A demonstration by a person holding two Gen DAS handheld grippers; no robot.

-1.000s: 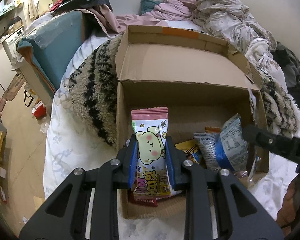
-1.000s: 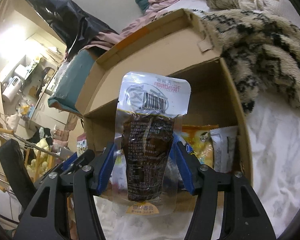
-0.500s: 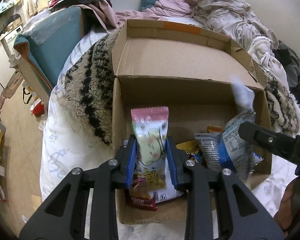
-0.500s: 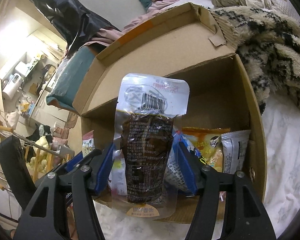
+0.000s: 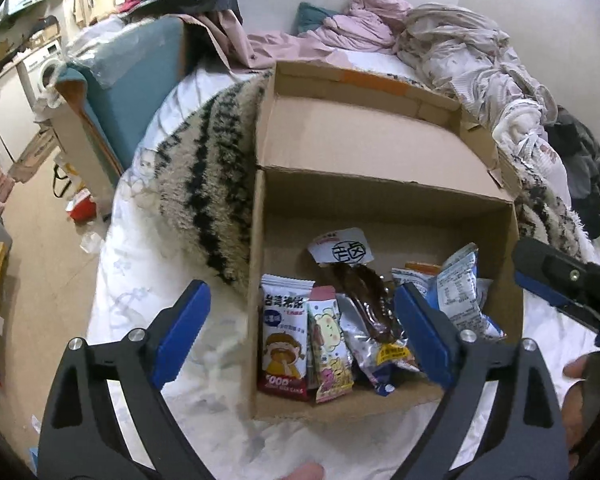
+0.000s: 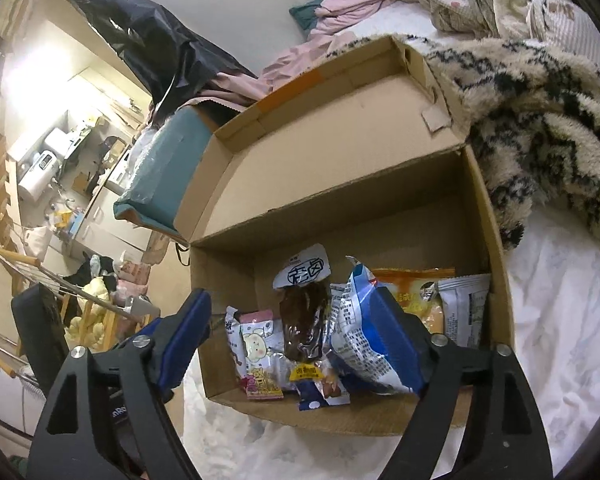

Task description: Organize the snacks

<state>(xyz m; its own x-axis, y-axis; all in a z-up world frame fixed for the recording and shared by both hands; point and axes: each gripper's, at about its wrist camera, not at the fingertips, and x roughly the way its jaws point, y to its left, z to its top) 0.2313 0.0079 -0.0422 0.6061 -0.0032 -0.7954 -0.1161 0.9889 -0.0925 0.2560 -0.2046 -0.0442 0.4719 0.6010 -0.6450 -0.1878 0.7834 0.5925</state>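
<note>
White bedsheet [image 5: 148, 308], corrugated cardboard box [image 5: 380, 200], glossy crinkled snack packets [image 5: 324, 344], both grippers' fingers [image 5: 180, 332] opening, empty.

Snack packets lying loose inside an open cardboard box [image 5: 380, 216]

All places are given from the cardboard box, which is sitting with its lid flap standing open at the back. A pink packet with a cartoon bear [image 5: 329, 344] is leaning on edge near the box's front left corner, just beside a white packet with a cartoon child [image 5: 281, 340] that is resting against the left wall. A clear pouch holding a dark brown snack [image 5: 364, 300] is lying tilted in the box's middle, its white header pointing toward the back wall. A blue and white packet [image 6: 360, 332] is standing crumpled right of it, and an orange packet [image 6: 414, 288] and a white one [image 6: 464, 308] are lying by the right wall.
</note>
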